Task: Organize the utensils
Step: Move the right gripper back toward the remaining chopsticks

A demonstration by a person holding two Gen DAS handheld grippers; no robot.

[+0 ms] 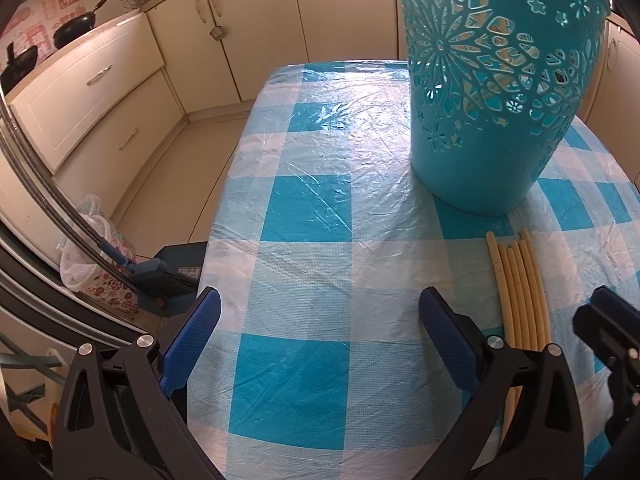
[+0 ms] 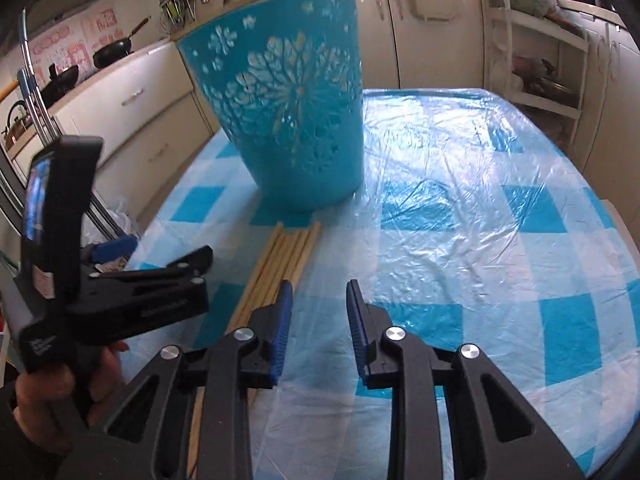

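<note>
A bundle of pale wooden chopsticks point(image 1: 520, 292) lies on the blue-and-white checked tablecloth point(image 1: 304, 208), its far ends just short of a tall teal cut-out basket point(image 1: 492, 112). My left gripper point(image 1: 320, 312) hovers wide open over bare cloth, left of the chopsticks, with nothing between its fingers. In the right wrist view the chopsticks point(image 2: 280, 260) run beside the left finger of my right gripper point(image 2: 320, 296), which stands open by a narrow gap holding nothing. The basket point(image 2: 296, 120) stands upright beyond. The left gripper point(image 2: 160, 256) shows at the left, held by a hand point(image 2: 52, 396).
The table's left edge point(image 1: 224, 216) drops to the floor, where a bagged bin point(image 1: 92, 248) and a blue broom with dustpan point(image 1: 160, 276) stand. Cream cabinets point(image 1: 248, 24) ring the room, with woks point(image 2: 114, 54) on the counter. A white shelf rack point(image 2: 540, 80) stands beyond the table's right side.
</note>
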